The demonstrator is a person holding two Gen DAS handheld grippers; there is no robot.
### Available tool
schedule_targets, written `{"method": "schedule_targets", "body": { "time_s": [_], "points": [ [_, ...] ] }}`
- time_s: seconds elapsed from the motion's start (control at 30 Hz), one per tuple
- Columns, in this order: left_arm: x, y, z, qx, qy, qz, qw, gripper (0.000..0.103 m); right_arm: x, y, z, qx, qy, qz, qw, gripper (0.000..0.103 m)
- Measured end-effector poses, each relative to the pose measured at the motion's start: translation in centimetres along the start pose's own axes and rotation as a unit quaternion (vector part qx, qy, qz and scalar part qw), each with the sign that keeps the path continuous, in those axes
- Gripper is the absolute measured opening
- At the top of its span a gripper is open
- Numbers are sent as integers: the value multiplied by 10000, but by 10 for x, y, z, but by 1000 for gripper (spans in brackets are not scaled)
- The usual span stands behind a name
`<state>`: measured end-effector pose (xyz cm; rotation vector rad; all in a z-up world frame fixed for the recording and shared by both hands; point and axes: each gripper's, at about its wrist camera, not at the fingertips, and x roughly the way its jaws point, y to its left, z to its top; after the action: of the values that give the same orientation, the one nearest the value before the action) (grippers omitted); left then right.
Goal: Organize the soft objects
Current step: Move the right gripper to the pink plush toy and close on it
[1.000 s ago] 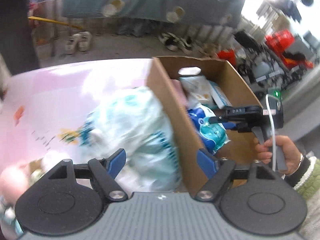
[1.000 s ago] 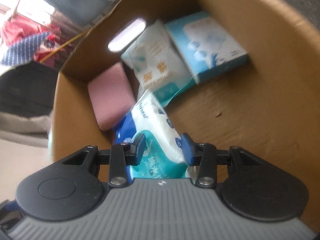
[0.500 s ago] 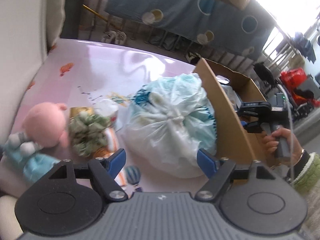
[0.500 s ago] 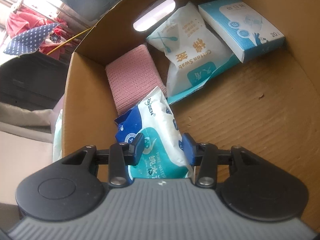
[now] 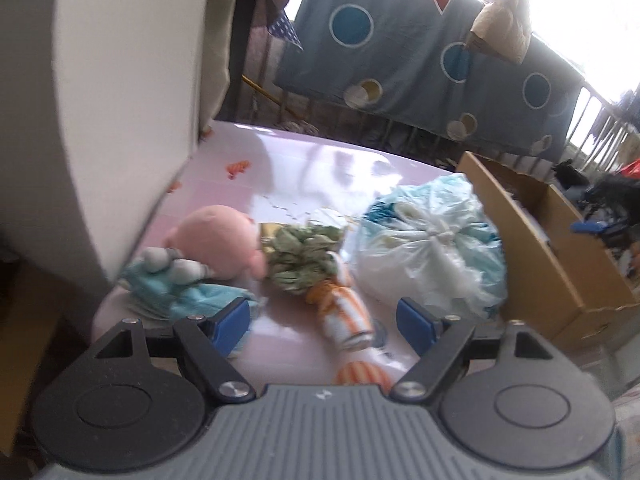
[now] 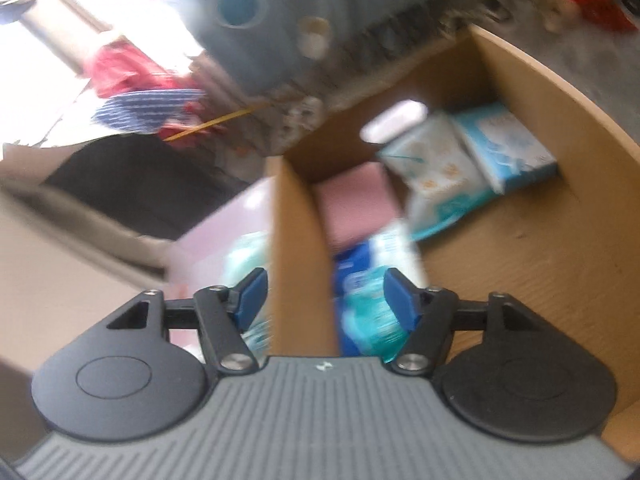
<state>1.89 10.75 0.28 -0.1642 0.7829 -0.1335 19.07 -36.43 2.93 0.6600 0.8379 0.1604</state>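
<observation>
Right gripper [image 6: 322,296]: jaws just spread apart, empty, above the wipes pack [image 6: 366,304] now lying inside the cardboard box [image 6: 560,264].
Left gripper [image 5: 324,320]: wide apart, empty, over the carrot plush [image 5: 340,304], likely next.
Table [image 5: 304,172]: doll [image 5: 200,256] and tied plastic bag [image 5: 432,248] wait beside the box.

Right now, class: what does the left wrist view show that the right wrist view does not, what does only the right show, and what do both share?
Only the left wrist view shows the pink doll, the carrot toy on the pink table, and the open left gripper.

Only the right wrist view shows the box's contents: a pink cloth, a blue wipes pack, a cotton swab bag, a tissue box, and the open right gripper, holding nothing.

Both show the cardboard box and the tied plastic bag.
</observation>
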Motion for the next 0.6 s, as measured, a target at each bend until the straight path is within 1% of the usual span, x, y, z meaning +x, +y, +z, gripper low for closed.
{"method": "schedule_targets", "body": {
  "time_s": [0.1,0.17,0.27,0.37,0.43,0.47,0.6],
  "points": [
    [-4,1,-7,222,-127,300,9992,82,-9,29,-22,-172,127,425,9989,69],
    [-4,2,-12,360,-205,536,9977,82,-8,46,-41,-258,276,699,9968,70],
    [-1,4,-19,627,-228,1101,9917,81,3,68,-67,-226,550,1119,9919,70],
    [-1,11,-23,697,-248,1291,9889,80,20,88,-89,-136,828,1494,9852,70],
    [-1,15,-25,750,-334,1385,9869,80,35,102,-103,-94,1047,1674,9803,70],
    [-1,17,-24,805,-394,1456,9853,80,44,110,-109,-64,1162,1760,9775,70],
    [7,20,-21,1121,-616,1750,9762,74,87,146,-128,-31,1744,2031,9635,70]
  ]
}}
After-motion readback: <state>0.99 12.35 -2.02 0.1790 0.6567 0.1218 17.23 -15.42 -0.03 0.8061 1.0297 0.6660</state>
